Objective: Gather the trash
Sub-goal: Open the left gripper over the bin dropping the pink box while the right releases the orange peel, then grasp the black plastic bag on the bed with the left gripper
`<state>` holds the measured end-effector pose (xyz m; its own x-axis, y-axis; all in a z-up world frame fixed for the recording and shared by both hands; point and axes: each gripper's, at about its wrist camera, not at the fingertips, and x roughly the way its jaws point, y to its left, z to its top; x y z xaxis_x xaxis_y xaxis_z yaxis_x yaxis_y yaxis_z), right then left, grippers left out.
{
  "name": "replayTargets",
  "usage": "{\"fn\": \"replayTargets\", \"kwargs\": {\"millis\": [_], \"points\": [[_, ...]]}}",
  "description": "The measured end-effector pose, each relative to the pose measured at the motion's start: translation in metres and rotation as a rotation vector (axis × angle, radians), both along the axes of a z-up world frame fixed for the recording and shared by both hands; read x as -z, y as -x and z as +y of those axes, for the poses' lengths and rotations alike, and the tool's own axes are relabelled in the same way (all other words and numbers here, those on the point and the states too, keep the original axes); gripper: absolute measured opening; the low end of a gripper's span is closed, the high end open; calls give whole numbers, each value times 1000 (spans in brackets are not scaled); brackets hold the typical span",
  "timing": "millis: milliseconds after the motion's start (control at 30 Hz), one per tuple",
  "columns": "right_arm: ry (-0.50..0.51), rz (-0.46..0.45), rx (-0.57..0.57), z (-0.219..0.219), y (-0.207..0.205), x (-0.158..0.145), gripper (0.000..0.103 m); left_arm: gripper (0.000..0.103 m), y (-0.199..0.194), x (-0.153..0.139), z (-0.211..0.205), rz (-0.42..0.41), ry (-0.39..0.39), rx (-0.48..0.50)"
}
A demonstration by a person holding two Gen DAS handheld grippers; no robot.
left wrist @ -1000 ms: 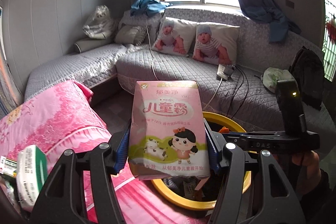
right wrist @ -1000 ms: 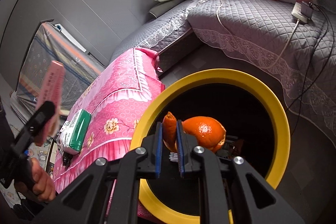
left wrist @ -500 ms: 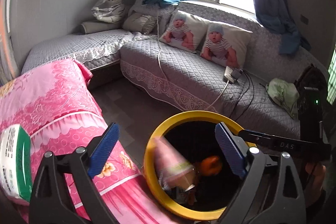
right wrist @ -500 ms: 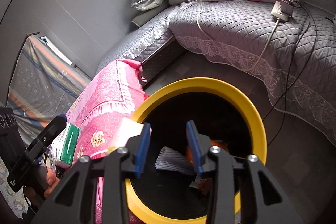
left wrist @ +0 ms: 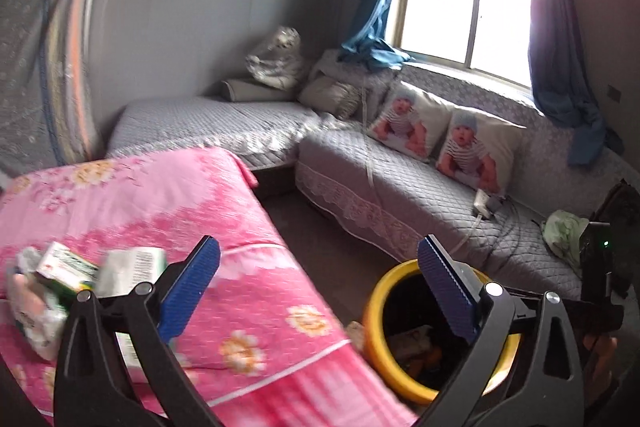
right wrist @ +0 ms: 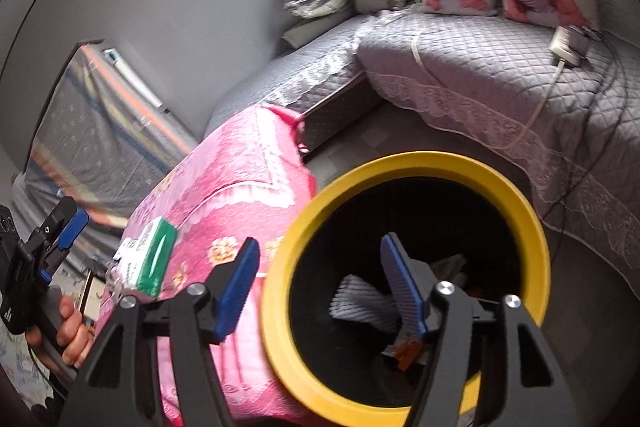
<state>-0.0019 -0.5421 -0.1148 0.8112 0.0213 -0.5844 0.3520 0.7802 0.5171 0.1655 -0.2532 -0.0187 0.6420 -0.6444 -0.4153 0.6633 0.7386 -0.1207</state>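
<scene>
Carton and orange peel now dropped into yellow bin (right wrist: 404,167); your left gripper (left wrist: 316,287) opening, empty; right gripper (right wrist: 320,283) opening, empty, over bin.

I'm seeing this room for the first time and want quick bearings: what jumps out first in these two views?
The yellow-rimmed bin on the floor dominates the right wrist view, with trash inside, below the right gripper, whose empty jaws are opening. Beside it lies the bright pink flowered cover, with a green-and-white pack on it. Behind, two baby-print pillows lean on the grey quilted sofa under the window.
</scene>
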Motion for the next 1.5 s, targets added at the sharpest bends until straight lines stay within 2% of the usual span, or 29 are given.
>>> {"fn": "replayTargets", "kwargs": {"millis": [133,233,400,533,667,700,800,933,1100,1200,1233,1300,1333,1500], "points": [[24,0,-104,28,-24,-7,71,95,-4,-2,57,-60,-22,-110],[37,4,-182,51,-45,-11,72,94,-6,7,106,-85,-60,-193],[51,19,-294,91,-75,-13,72,94,-11,40,173,-9,-117,-277],[60,36,-350,118,-90,-11,72,94,-18,72,192,50,-179,-287],[72,50,-383,136,-100,-11,72,93,-35,93,199,143,-168,-271],[75,54,-392,139,-103,-12,72,91,-38,98,199,156,-173,-277],[91,63,-409,146,-106,-13,72,73,-51,108,197,206,-188,-274],[101,66,-416,149,-108,-14,72,71,-67,123,195,268,-203,-276],[97,70,-416,147,-109,-12,72,66,-69,127,183,264,-256,-258],[95,71,-417,148,-109,-12,72,48,-76,132,180,292,-282,-261],[92,71,-420,149,-110,-12,72,35,-78,134,182,309,-274,-258],[83,67,-432,152,-111,-13,72,20,-82,135,184,333,-263,-249],[74,65,-441,154,-112,-14,72,15,-80,134,185,328,-257,-250],[5,36,-522,171,-124,-25,79,11,-63,122,192,306,-215,-237]]}}
